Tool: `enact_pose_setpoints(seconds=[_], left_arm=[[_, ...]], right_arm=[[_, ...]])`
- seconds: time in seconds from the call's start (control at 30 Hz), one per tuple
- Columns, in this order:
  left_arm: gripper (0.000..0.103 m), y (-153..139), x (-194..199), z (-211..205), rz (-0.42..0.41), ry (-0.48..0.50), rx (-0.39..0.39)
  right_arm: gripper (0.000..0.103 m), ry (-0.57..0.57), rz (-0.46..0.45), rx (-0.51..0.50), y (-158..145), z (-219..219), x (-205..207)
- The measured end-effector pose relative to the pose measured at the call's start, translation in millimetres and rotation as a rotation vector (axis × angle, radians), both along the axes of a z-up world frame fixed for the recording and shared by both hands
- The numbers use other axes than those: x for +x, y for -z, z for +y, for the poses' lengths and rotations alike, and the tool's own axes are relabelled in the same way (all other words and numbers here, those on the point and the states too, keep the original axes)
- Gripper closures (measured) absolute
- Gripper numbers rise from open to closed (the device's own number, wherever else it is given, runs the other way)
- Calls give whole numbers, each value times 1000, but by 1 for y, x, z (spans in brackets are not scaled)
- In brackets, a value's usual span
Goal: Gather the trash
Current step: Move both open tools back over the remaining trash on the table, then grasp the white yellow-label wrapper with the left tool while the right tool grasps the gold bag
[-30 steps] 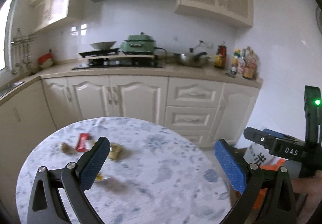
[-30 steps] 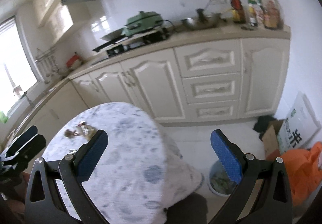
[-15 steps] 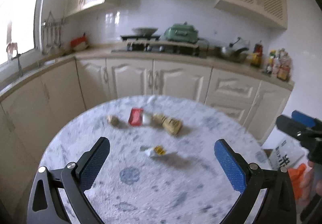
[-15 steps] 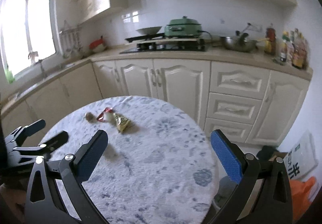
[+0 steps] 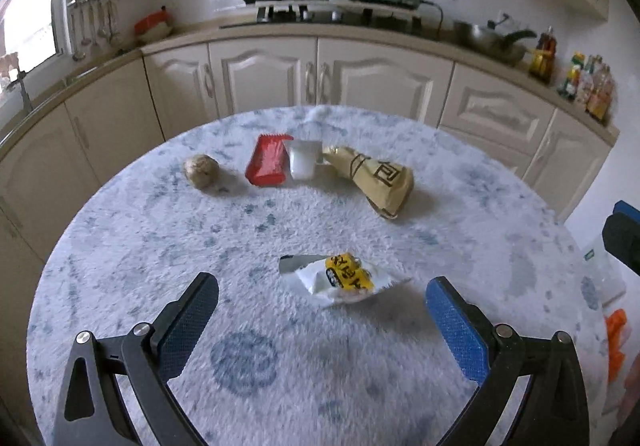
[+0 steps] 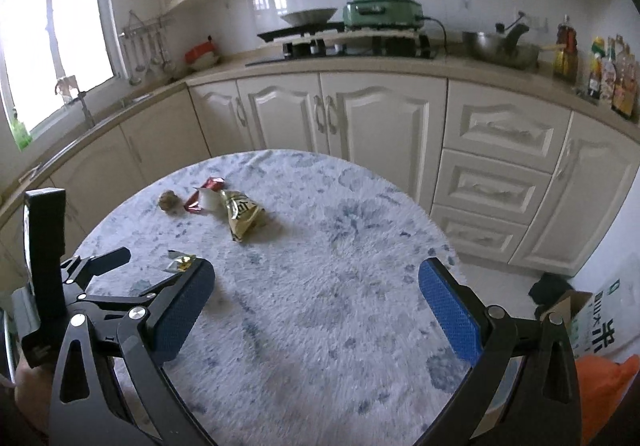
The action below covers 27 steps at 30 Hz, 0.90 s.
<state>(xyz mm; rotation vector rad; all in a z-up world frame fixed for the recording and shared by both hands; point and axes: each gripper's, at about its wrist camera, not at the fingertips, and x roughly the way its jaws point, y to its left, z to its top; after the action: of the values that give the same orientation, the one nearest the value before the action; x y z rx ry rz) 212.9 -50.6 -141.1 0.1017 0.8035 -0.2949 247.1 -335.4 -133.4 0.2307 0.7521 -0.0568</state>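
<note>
Trash lies on a round table with a blue-flecked white cloth [image 5: 160, 246]. A white and yellow wrapper [image 5: 344, 278] sits just ahead of my open left gripper [image 5: 320, 322], between its fingers' line. Farther off lie a tan paper bag [image 5: 380, 177], a small white cup [image 5: 303, 161], a red packet [image 5: 269, 161] and a brown crumpled ball [image 5: 201, 171]. My right gripper [image 6: 316, 302] is open and empty over the table's right half. From the right wrist, the wrapper [image 6: 182, 262], tan bag [image 6: 242, 215] and the left gripper [image 6: 112, 278] show.
Cream kitchen cabinets [image 6: 360, 117] and a counter with a stove, green pot [image 6: 382, 11] and bottles ring the table. On the floor to the right stand a cardboard box with a printed bag [image 6: 592, 322] and an orange bag [image 6: 608, 382].
Both grippers swung left and down toward the table. The trash now fills the left wrist view much nearer, and the floor bin has dropped out of the right wrist view.
</note>
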Motion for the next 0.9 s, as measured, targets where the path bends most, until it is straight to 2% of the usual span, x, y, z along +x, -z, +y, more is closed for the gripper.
enact_pose_setpoints(seconds=[0.03, 0.1, 0.17, 0.2, 0.43, 0.67, 0.9], left_arm=[[1, 1, 7, -5, 3, -2, 11], [7, 6, 18, -15, 16, 0, 28], [35, 11, 26, -21, 66, 33, 8], [35, 18, 32, -19, 87, 39, 0], [46, 20, 43, -5, 94, 45, -92], [46, 19, 50, 12, 84, 43, -131], [46, 11, 37, 43, 40, 13, -160]], right_arm=[[0, -2, 5, 6, 4, -2, 4], [0, -5, 14, 11, 8, -2, 10], [0, -10, 21, 19, 11, -3, 15], [0, -12, 26, 21, 13, -3, 17], [0, -27, 43, 17, 16, 1, 23], [0, -51, 62, 11, 15, 7, 35], [0, -115, 107, 20, 25, 21, 76]])
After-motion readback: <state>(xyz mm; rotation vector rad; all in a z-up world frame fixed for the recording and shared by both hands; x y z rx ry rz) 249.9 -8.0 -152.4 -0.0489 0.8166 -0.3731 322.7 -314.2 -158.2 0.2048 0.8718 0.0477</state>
